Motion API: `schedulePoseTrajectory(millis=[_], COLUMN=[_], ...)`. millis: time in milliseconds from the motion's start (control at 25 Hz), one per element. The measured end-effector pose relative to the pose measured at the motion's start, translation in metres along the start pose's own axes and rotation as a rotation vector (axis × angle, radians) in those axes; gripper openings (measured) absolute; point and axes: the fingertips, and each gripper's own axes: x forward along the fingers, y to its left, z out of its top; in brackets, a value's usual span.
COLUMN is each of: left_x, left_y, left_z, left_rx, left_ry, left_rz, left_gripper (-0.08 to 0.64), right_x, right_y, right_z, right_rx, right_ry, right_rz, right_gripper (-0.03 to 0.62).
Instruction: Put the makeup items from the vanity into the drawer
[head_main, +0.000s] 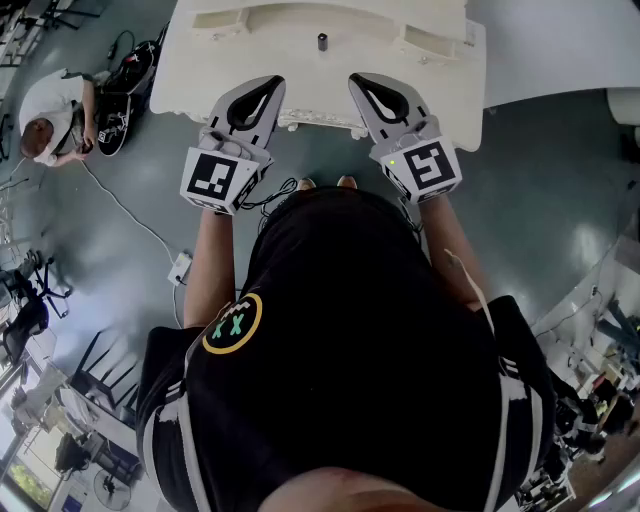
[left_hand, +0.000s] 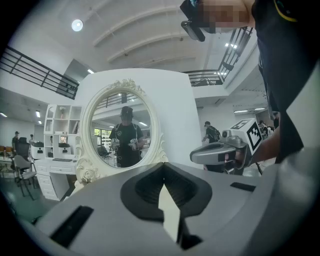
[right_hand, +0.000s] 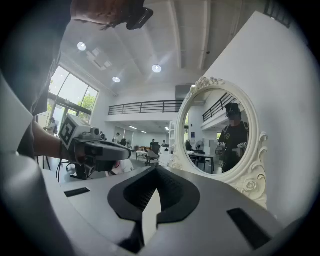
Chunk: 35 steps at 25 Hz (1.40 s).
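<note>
The white vanity (head_main: 430, 85) stands in front of me in the head view. One small dark makeup item (head_main: 322, 41) stands upright on its top near the back. My left gripper (head_main: 271, 84) and right gripper (head_main: 359, 81) hover side by side over the vanity's front edge, both shut with nothing between the jaws. In the left gripper view the left gripper (left_hand: 163, 166) points level at the oval mirror (left_hand: 120, 131), with the right gripper (left_hand: 222, 154) to its right. In the right gripper view the right gripper (right_hand: 156, 170) faces the mirror (right_hand: 224, 135). No drawer front shows.
A person (head_main: 52, 115) crouches on the grey floor at the left, beside dark gear. A white cable runs to a power strip (head_main: 180, 266) on the floor. White shelving (left_hand: 55, 150) stands left of the vanity.
</note>
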Motion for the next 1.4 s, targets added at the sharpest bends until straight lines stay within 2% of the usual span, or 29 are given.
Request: schedulePoseTrajectory(millis=[360, 760, 800, 840, 880, 920, 1080, 1120, 1400], left_x=[0.003, 0.005, 0.005, 0.005, 0.005, 0.005, 0.004, 0.003, 0.007], left_y=[-0.001, 0.002, 0.002, 0.003, 0.003, 0.003, 0.004, 0.004, 0.001], left_z=[-0.001, -0.003, -0.003, -0.002, -0.003, -0.004, -0.008, -0.009, -0.012], left_rx=[-0.004, -0.003, -0.003, -0.003, -0.003, -0.004, -0.011, -0.011, -0.013], left_ry=[-0.012, -0.014, -0.014, -0.013, -0.012, -0.011, -0.007, -0.005, 0.006], left_rz=[-0.019, -0.026, -0.026, -0.027, -0.027, -0.026, -0.022, -0.021, -0.011], left_gripper=[0.020, 0.020, 0.020, 0.020, 0.020, 0.020, 0.020, 0.020, 0.020], right_x=[0.003, 0.008, 0.009, 0.010, 0.011, 0.011, 0.014, 0.014, 0.013], right_y=[-0.004, -0.003, -0.004, -0.004, -0.003, -0.003, -0.006, -0.007, -0.012], right_z=[-0.001, -0.007, -0.007, -0.007, -0.008, -0.009, -0.012, -0.012, -0.019], right_rx=[0.034, 0.030, 0.040, 0.057, 0.078, 0.096, 0.111, 0.113, 0.116], right_ry=[0.001, 0.016, 0.015, 0.015, 0.014, 0.014, 0.008, 0.009, 0.018], right_rz=[0.001, -0.005, -0.002, 0.007, 0.020, 0.029, 0.025, 0.025, 0.028], right_gripper=[0.021, 0.021, 0.038, 0.112, 0.245, 0.334, 0.570, 0.598, 0.598])
